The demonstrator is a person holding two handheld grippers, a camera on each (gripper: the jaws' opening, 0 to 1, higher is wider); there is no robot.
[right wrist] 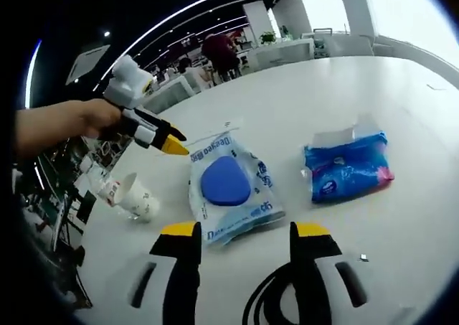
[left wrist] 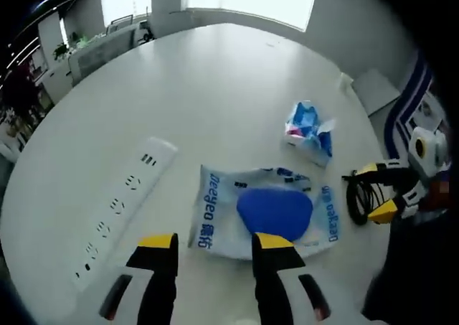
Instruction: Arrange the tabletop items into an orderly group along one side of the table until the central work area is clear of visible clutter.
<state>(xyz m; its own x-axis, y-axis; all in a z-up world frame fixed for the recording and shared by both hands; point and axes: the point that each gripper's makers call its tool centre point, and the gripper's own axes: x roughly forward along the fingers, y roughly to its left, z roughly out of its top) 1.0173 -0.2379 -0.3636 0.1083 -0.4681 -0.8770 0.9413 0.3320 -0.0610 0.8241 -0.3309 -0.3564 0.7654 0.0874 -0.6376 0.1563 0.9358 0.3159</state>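
Left gripper (left wrist: 214,242), jaws parted, bottom centre over round white worktop (left wrist: 215,81). Just beyond: clear plastic packet with blue pad (left wrist: 267,212); white power strip (left wrist: 118,206) lower left; blue tissue pack (left wrist: 308,129) farther, upper right. Right gripper (right wrist: 245,230) likewise released, black coiled cable (right wrist: 269,300) between jaws; tipped paper cup (right wrist: 135,196) left.

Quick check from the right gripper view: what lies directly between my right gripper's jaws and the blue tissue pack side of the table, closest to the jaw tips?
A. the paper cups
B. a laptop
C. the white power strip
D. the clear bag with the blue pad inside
D: the clear bag with the blue pad lies just beyond the open tips of the right gripper.
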